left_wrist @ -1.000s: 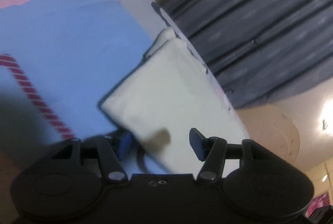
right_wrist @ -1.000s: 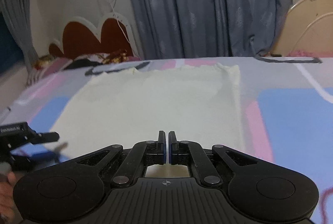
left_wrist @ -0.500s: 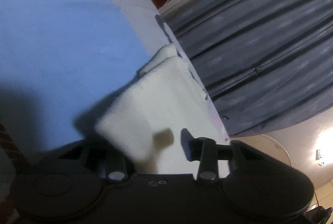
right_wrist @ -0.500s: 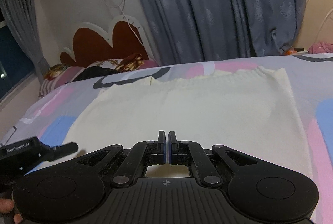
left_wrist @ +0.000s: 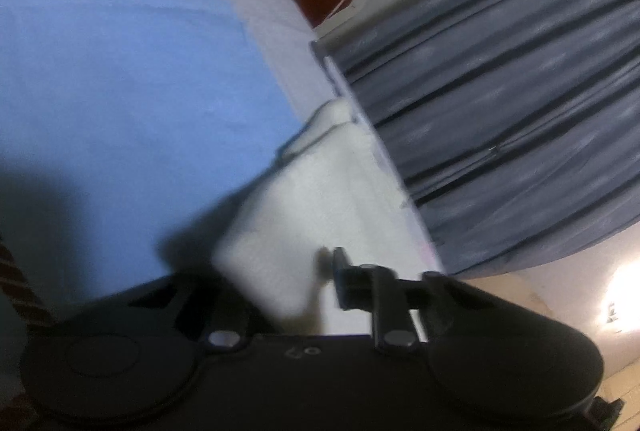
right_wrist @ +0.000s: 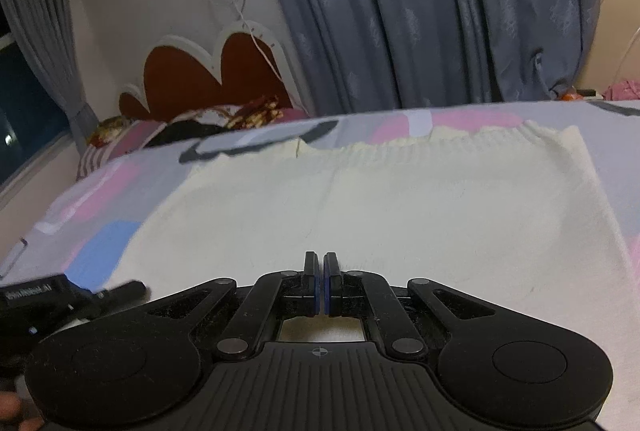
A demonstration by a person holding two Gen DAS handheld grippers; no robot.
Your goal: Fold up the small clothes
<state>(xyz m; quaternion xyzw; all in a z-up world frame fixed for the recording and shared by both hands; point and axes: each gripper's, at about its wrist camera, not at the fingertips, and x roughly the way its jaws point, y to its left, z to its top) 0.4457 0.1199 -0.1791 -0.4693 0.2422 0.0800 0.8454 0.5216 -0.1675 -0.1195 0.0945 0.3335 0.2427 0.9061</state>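
Just ahead of right gripper (right_wrist: 321,281): garment (right_wrist: 380,215)

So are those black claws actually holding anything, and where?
The right gripper is shut on the near edge of the cream garment. The left gripper has a corner between its fingers; whether it grips is unclear.

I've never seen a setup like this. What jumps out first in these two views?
A cream knitted garment lies spread over a bedspread of pink, blue and grey patches. The right gripper sits low at its near edge with its fingers pressed together, while the left gripper comes in at the garment's corner, one finger hidden behind the cloth. Behind, grey-blue curtains hang beside a red scalloped headboard.
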